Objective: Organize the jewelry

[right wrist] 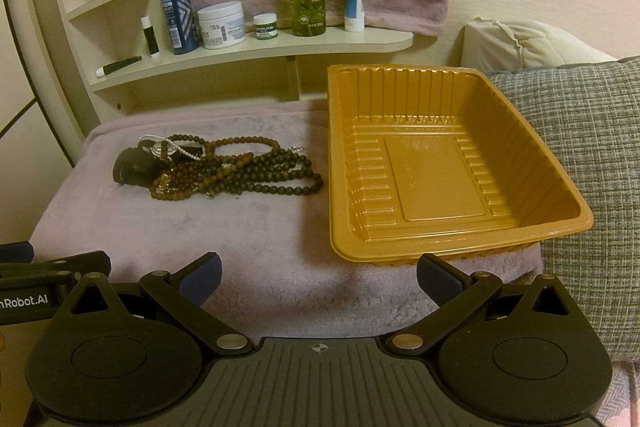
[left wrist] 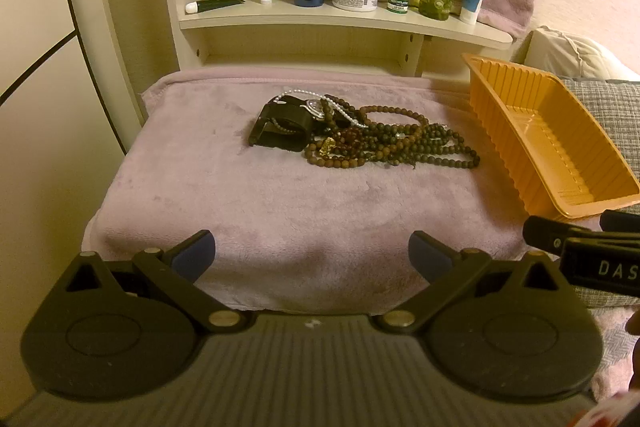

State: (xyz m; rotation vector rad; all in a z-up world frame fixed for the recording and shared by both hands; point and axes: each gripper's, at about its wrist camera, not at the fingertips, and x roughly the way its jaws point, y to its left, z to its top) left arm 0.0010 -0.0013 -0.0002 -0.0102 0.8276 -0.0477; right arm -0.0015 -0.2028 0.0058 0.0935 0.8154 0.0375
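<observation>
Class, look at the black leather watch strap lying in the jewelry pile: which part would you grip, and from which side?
Probably grip the black leather watch strap at its looped left end, coming from above and from the left. That end rises off the lilac towel and lies free, whereas its right side is tangled among brown wooden bead strands.

Left tool [left wrist: 312, 255]: jaws spread wide, nothing between them, level and pointing forward. Right tool [right wrist: 319, 275]: same, wide apart and empty. The two sit side by side, each one's edge visible in the other's view; right tool is just right of left.
</observation>
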